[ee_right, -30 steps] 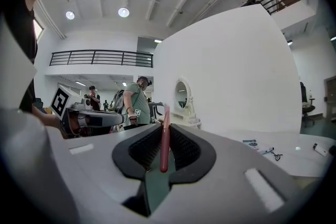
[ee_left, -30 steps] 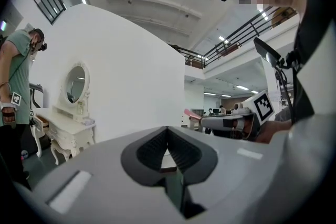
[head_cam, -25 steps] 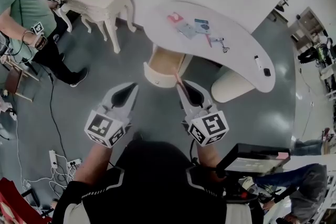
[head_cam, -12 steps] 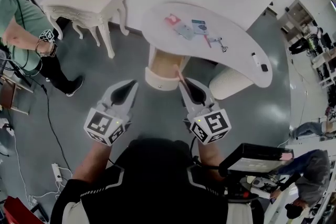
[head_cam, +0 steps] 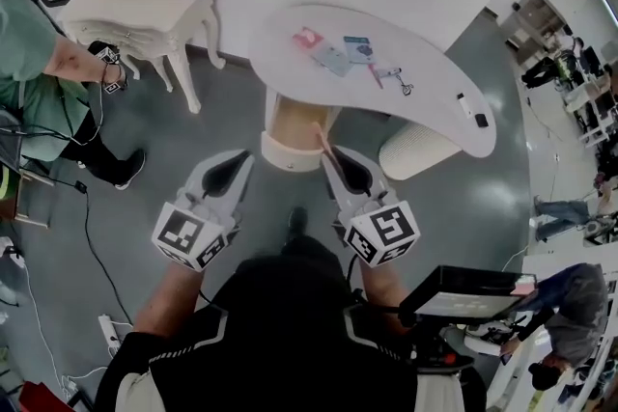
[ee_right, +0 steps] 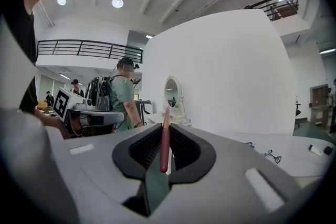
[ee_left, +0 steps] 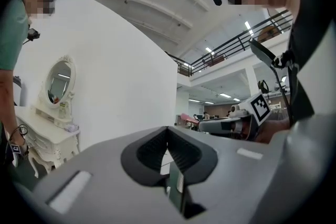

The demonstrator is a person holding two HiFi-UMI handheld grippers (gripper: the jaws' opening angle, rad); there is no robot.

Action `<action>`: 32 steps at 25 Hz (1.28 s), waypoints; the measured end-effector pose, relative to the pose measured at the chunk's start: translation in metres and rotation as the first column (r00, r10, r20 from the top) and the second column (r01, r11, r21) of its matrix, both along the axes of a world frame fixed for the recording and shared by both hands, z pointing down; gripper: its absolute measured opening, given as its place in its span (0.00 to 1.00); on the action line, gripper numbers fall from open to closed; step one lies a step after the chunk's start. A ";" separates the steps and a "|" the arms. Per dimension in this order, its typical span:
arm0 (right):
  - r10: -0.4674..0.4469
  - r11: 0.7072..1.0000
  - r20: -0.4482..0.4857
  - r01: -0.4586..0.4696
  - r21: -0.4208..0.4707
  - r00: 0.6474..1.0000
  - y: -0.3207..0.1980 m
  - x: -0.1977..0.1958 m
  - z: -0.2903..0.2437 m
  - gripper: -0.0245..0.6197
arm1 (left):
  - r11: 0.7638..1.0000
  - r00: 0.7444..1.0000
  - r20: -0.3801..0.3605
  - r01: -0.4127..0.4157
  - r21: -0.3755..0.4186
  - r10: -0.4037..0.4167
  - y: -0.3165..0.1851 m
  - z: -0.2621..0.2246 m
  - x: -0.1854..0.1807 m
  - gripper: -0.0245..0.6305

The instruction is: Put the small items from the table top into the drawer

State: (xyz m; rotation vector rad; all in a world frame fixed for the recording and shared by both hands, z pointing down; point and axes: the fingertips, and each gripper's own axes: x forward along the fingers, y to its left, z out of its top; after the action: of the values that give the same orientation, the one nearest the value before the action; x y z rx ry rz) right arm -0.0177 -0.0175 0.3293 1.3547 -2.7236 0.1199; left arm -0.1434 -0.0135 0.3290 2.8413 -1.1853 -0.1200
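**A:** Where was the thing being carried?

**B:** A slim pink stick point(ee_right: 165, 139), perhaps a pen, was clamped between the pads of the right hand-held gripper point(head_cam: 333, 159). Its long axis ran along the jaws and it stuck out past their tips. The left hand-held gripper point(head_cam: 244, 161) had its jaws together on nothing.

**A:** And the drawer?

**B:** The drawer point(head_cam: 285, 152) stood open under the desk point(head_cam: 425, 106), straight ahead of the right tips. The stick's far end pointed into it, and the right side was the nearer one. I'd judge a short reach forward and down would set it inside.

**A:** Did the views differ?

**B:** Yes. Only the head view showed the drawer and the other small items point(head_cam: 338, 58) left on the desk top. Only the right gripper view showed the grip on the stick plainly. How high the stick was above the drawer, I couldn't tell.
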 end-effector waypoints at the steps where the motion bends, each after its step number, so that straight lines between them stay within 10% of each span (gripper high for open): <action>1: -0.003 1.000 0.003 0.003 0.003 1.000 0.000 -0.001 0.000 0.12 | 1.000 1.000 0.002 0.004 -0.002 -0.004 -0.001 0.001 0.000 0.04; 32: -0.062 0.998 0.089 0.064 -0.026 0.994 -0.210 0.081 0.007 0.12 | 0.997 0.992 0.116 0.055 -0.061 -0.048 -0.214 0.002 0.090 0.04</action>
State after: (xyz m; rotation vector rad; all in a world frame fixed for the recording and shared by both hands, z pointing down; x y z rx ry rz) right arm 0.0632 -0.2274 0.3362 1.2844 -2.8221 0.2182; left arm -0.0532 -0.2272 0.3313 2.7961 -1.2596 0.0789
